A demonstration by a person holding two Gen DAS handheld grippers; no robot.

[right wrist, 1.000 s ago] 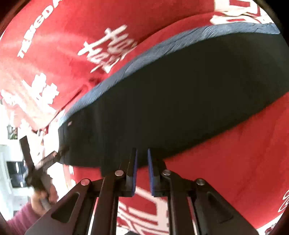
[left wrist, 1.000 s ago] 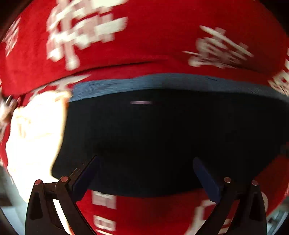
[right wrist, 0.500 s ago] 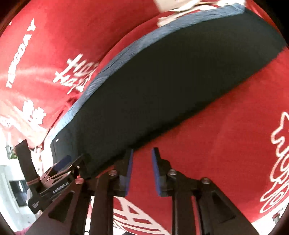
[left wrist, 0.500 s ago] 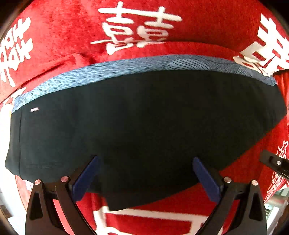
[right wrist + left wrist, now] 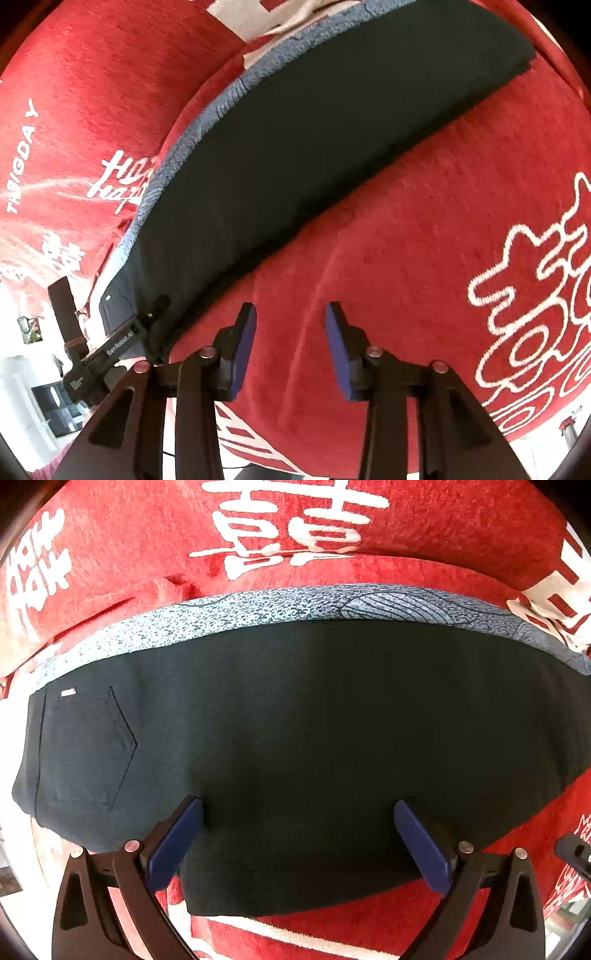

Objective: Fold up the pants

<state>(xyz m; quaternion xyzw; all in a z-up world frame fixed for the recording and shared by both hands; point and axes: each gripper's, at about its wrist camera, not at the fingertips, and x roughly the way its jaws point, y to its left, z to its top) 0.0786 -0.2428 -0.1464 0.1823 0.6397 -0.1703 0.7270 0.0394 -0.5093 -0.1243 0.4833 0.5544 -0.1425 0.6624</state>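
Dark pants (image 5: 295,738) lie flat on a red blanket, folded lengthwise, with a back pocket (image 5: 85,749) at the left end. A grey-blue patterned cloth (image 5: 295,605) shows along their far edge. My left gripper (image 5: 299,842) is open and empty, its fingers spread over the near edge of the pants. In the right wrist view the pants (image 5: 314,147) run diagonally from lower left to upper right. My right gripper (image 5: 290,339) is open and empty over bare blanket beside the pants. The left gripper (image 5: 110,350) shows at the pants' lower left end.
The red blanket (image 5: 424,258) with white characters and patterns covers the whole surface. Its edge and a bright room show at the lower left of the right wrist view (image 5: 44,387). Part of the right gripper (image 5: 576,853) shows at the right edge of the left wrist view.
My right gripper has opened from shut and moved off the pants onto bare blanket. My left gripper stayed open and shifted right along the pants, bringing the back pocket into view.
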